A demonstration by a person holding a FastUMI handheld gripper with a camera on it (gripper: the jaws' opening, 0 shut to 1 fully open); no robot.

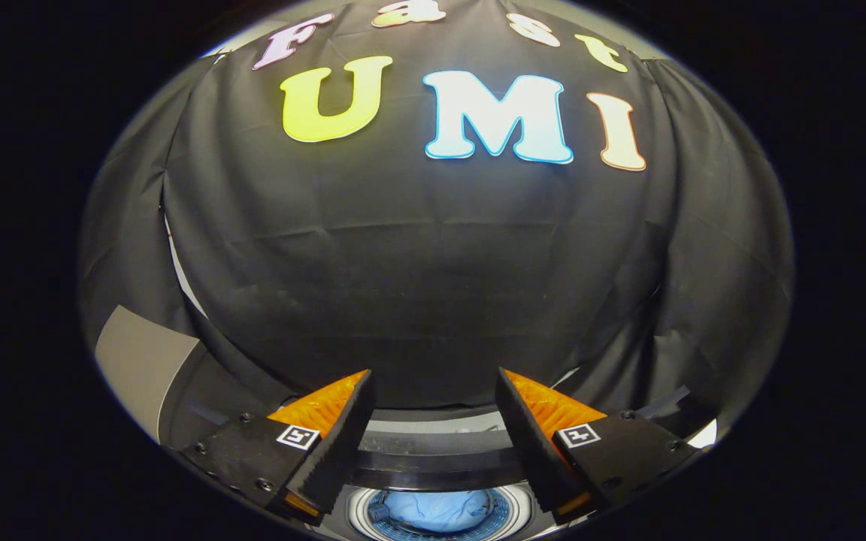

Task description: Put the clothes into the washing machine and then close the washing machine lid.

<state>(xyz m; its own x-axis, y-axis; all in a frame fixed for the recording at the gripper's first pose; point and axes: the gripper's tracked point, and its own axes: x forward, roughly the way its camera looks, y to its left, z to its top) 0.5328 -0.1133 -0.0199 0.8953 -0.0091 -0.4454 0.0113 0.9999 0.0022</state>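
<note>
Washing machine (433,469) drum open, blue clothes (437,509) bundled inside; dark rim bar crosses just above them. Gripper (433,391) spread wide, holding nothing; booth wall beyond.

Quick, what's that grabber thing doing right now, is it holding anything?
Gripper: jaws open, holding nothing, above the washing machine with blue clothes in its drum.

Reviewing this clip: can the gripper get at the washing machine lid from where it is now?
Probably yes. The gripper is open and holds nothing, and the dark lid lies just below and between its fingers with nothing in between. Blue clothes already sit in the drum.
</note>
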